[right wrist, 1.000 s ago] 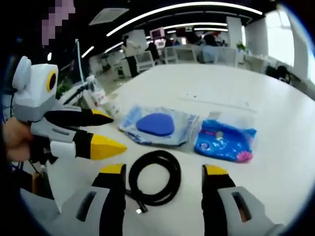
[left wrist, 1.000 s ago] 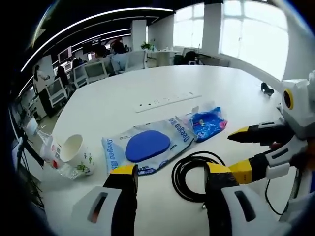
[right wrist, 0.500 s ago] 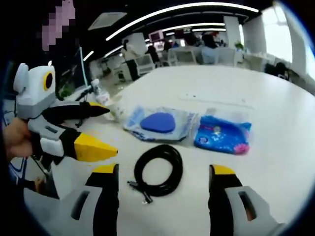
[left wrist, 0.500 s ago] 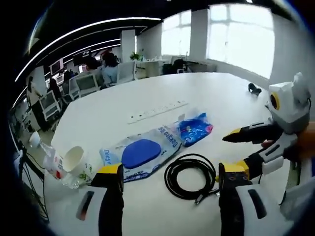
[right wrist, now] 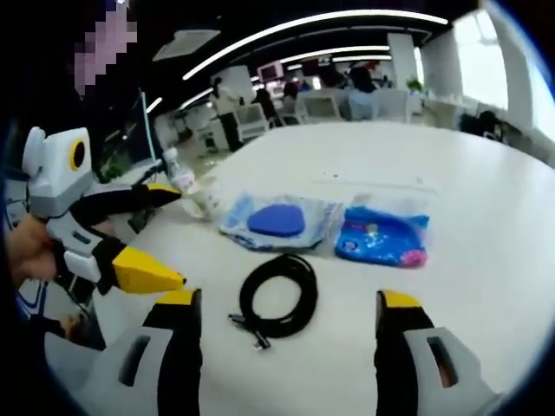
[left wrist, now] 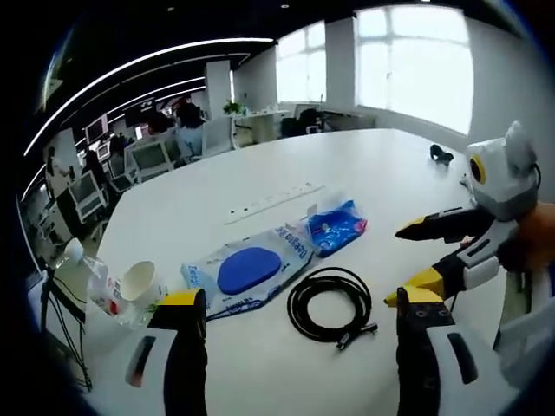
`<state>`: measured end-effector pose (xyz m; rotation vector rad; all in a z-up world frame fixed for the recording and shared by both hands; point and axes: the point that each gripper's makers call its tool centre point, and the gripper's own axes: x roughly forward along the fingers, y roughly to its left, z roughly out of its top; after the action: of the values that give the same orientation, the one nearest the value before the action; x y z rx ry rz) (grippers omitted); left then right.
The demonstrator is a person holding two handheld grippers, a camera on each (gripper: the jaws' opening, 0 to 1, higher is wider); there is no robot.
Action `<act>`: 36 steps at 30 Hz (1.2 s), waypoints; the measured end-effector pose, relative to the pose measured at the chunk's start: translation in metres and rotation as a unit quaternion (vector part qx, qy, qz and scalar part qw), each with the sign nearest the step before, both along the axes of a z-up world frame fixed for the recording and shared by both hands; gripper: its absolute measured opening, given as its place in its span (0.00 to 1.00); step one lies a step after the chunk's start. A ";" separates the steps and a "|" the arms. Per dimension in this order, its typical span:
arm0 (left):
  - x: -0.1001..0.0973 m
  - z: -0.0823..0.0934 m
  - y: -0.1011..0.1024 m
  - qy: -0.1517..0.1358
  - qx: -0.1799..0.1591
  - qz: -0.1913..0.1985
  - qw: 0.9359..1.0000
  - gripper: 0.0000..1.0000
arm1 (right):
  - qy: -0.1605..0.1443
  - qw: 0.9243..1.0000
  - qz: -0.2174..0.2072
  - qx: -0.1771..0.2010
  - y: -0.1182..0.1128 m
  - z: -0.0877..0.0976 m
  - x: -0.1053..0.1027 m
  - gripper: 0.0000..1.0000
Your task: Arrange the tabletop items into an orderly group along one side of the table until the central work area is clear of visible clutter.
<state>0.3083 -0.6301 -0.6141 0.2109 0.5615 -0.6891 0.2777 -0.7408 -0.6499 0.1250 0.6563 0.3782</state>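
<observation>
Mid-table, nearest both grippers: cable point(left wrist: 330, 303), black rubbery cord in a loose round coil, plug ends trailing. Likely first pick; judged best pinched across several loops so it lifts as one. Left gripper point(left wrist: 295, 325) and right gripper point(right wrist: 282, 325): jaws wide apart, empty, hovering above the coil. Just beyond: flat crinkly clear pouch point(left wrist: 247, 270) with blue oval pad; glossy blue packet point(left wrist: 336, 227). Far left: paper cup point(left wrist: 139, 282), by the table point(left wrist: 364, 165) edge.

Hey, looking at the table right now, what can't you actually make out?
- Paper cup, left gripper view: contents hidden by its wall.
- Bottle, right gripper view: crossed by the left hand-held gripper.
- Blue packet, right gripper view: print too small.
- Cable, left gripper view: plug type too small.
</observation>
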 end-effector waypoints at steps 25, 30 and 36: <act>-0.027 0.008 0.034 -0.009 0.041 -0.003 0.999 1.00 | 0.005 1.000 -0.021 0.000 -0.031 0.002 -0.033 0.94; -0.033 0.005 0.041 -0.013 0.055 -0.006 0.998 1.00 | 0.002 1.000 -0.023 0.001 -0.038 0.003 -0.040 0.95; -0.042 0.000 0.047 -0.007 0.052 0.001 0.999 1.00 | -0.002 1.000 -0.027 0.007 -0.041 0.005 -0.051 0.96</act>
<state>0.2660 -0.5833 -0.6137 0.3114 0.5853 -0.6574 0.2270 -0.7820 -0.6446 0.1556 0.6445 0.3313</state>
